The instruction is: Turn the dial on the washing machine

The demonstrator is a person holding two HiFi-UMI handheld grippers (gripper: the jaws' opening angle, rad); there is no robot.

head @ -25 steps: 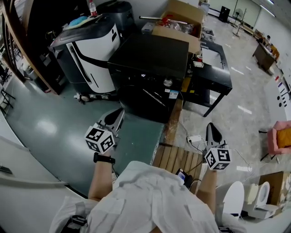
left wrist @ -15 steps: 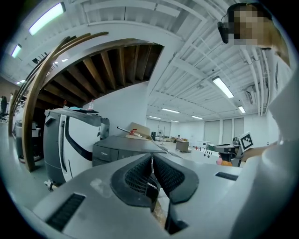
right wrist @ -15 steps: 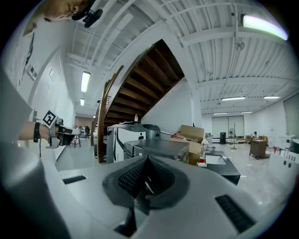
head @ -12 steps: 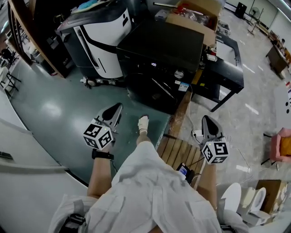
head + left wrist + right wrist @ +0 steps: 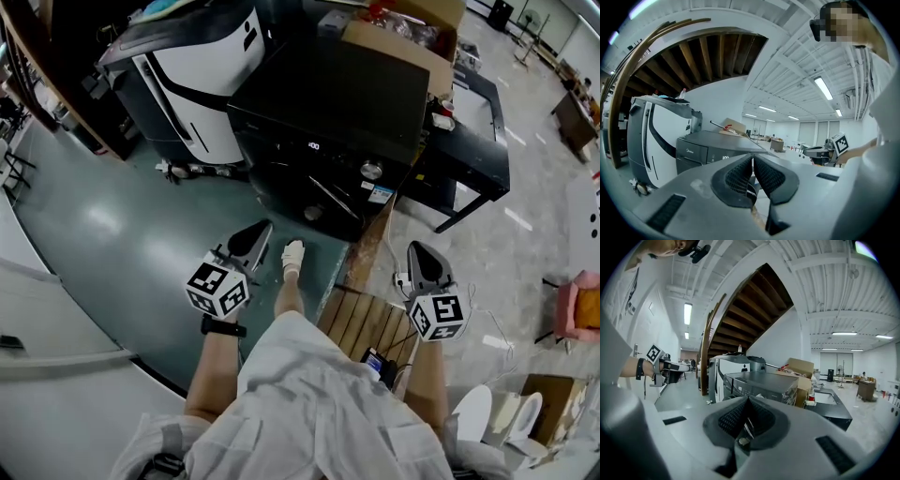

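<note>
Two tools are held low, both well apart from the washer. At the left, the left hand-held gripper hangs over the green floor, its jaws pressed together on nothing. A foot is just to its right. Farther off, the silver dial sits untouched on the washer's front panel. At the right, the right hand-held gripper also has its jaws closed and empty.
</note>
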